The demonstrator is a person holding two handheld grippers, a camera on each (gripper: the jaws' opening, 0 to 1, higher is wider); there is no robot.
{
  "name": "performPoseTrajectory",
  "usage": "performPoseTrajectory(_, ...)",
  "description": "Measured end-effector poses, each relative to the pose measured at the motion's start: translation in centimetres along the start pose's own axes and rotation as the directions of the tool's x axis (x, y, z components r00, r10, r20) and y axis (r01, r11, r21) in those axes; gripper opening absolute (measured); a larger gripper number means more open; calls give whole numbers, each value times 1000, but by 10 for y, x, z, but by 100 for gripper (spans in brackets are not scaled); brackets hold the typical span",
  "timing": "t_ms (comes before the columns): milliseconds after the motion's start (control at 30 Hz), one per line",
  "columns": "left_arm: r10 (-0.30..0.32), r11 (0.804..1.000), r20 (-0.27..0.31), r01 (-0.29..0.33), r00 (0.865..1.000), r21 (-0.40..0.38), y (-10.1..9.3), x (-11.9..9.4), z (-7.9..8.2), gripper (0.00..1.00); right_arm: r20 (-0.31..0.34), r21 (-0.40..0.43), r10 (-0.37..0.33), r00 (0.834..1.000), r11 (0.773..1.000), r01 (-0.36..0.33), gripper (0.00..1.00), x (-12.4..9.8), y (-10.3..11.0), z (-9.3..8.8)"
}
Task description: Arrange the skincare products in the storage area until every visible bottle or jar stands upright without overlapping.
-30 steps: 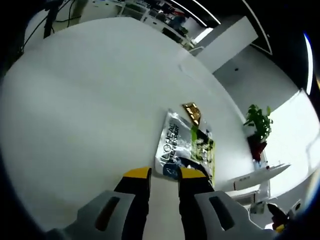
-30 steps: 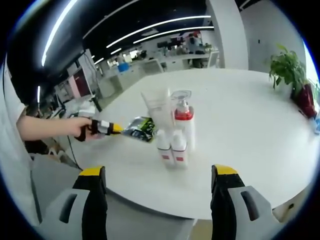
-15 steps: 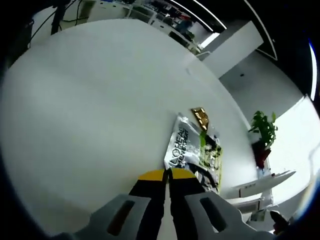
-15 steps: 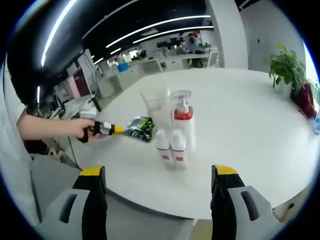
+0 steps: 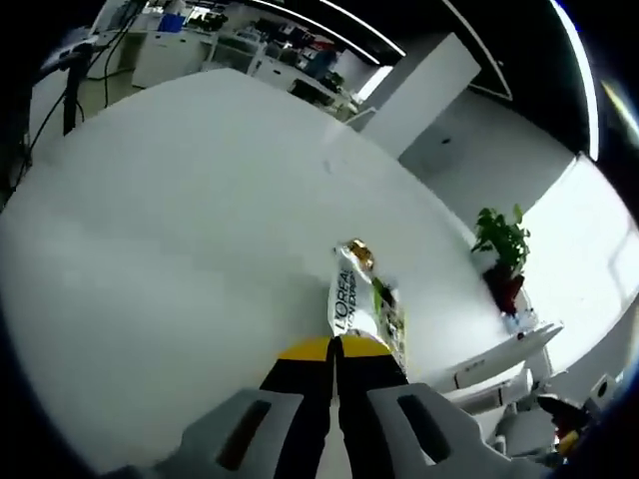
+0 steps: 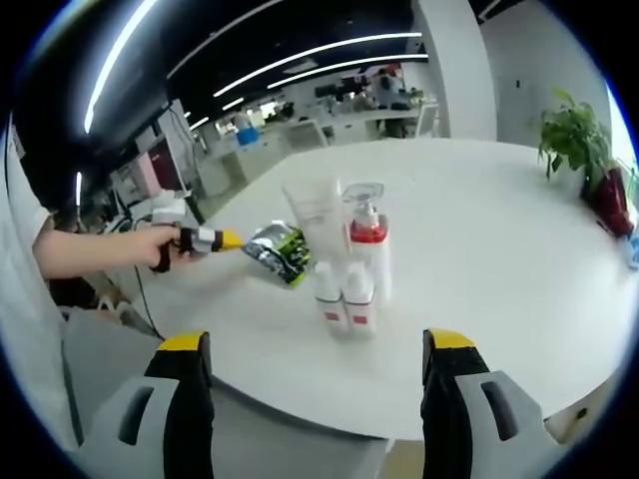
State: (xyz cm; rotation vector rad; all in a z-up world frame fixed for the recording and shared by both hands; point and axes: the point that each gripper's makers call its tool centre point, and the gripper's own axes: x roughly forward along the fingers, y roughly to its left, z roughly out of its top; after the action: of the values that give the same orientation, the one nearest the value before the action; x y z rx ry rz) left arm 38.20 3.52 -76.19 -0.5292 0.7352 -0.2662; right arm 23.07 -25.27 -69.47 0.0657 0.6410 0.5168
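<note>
**Left gripper view: sachet pinched and raised over the table**

Left gripper [image 5: 334, 346] has its jaws closed on the near edge of a silver sachet [image 5: 351, 299], held above the white table [image 5: 180, 230]. Right gripper view: right gripper [image 6: 315, 344] hovers with jaws spread wide and empty, facing a clear tube [image 6: 313, 218], a pump bottle [image 6: 367, 242] and two small bottles [image 6: 344, 296], all upright, close together.

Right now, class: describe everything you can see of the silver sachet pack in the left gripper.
The silver sachet pack is flat, shiny foil printed with dark L'Oreal lettering, beside green-and-black packets and a gold one behind. The left gripper is shut on its near edge. In the right gripper view it hangs tilted above the white table, left of the bottles.
</note>
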Motion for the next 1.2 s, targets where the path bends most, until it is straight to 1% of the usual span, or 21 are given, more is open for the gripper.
performPoseTrajectory(100,-40,997,13,39,999,61,-11,-7,14,2,5,-1,8,1000,1000,-8,87,0,1,1)
performPoseTrajectory(167,-56,995,15,54,998,84,-15,-9,20,2,5,0,15,1000,1000,-15,87,0,2,1)
performPoseTrajectory(200,-69,992,13,67,998,109,-19,-11,23,2,5,2,21,1000,1000,-21,87,0,3,1)
performPoseTrajectory(267,-93,985,-4,93,996,146,-24,-13,26,2,6,-2,30,1000,1000,-30,87,0,5,2)
performPoseTrajectory(300,-92,982,-8,92,996,164,-23,-12,28,2,7,-6,37,999,999,-37,87,0,6,2)
performPoseTrajectory(333,-105,977,-25,108,994,181,-25,-13,28,2,8,-11,49,999,999,-49,87,0,9,2)
performPoseTrajectory(400,-114,975,-18,116,993,190,-28,-15,32,2,10,-22,71,997,997,-71,87,-1,13,4)
performPoseTrajectory(433,-126,971,-22,128,992,202,-30,-16,34,2,15,-38,82,996,996,-82,87,-1,16,6)
performPoseTrajectory(500,-146,955,-25,147,989,256,-37,-21,38,2,15,-53,108,994,993,-107,87,-2,23,8)
performPoseTrajectory(567,-167,944,-38,171,985,281,-47,-28,39,2,5,-63,139,990,988,-139,85,-3,30,8)
performPoseTrajectory(667,-190,926,-46,194,981,322,-61,-39,41,2,-2,-110,187,982,976,-186,84,-3,44,13)
performPoseTrajectory(733,-208,913,-53,213,977,348,-69,-49,42,2,13,-126,233,972,965,-230,84,-1,58,20)
performPoseTrajectory(800,-219,901,-59,225,974,372,-67,-50,42,2,29,-140,294,955,947,-288,83,1,74,27)
performPoseTrajectory(833,-222,890,-67,230,973,393,-76,-59,42,2,29,-150,339,940,932,-331,82,3,85,29)
performPoseTrajectory(867,-228,889,-71,237,971,393,-78,-63,40,2,22,-154,359,933,924,-351,80,5,91,29)
performPoseTrajectory(933,-240,882,-93,257,966,395,-78,-61,38,2,1,-171,385,923,910,-379,80,12,101,30)
performPoseTrajectory(967,-238,874,-101,259,966,412,-80,-71,33,2,-16,-189,404,915,897,-399,80,16,107,30)
performPoseTrajectory(1000,-239,871,-107,262,965,415,-80,-72,32,2,-25,-201,418,908,888,-414,80,18,111,31)
performPoseTrajectory(1033,-242,870,-115,268,963,414,-80,-73,31,2,-26,-206,424,905,884,-420,81,19,113,32)
performPoseTrajectory(1100,-247,869,-124,276,961,410,-79,-79,28,2,-22,-212,456,890,868,-450,81,25,122,39)
performPoseTrajectory(1200,-253,859,-150,293,956,419,-82,-91,22,2,-32,-232,480,877,850,-474,81,32,127,42)
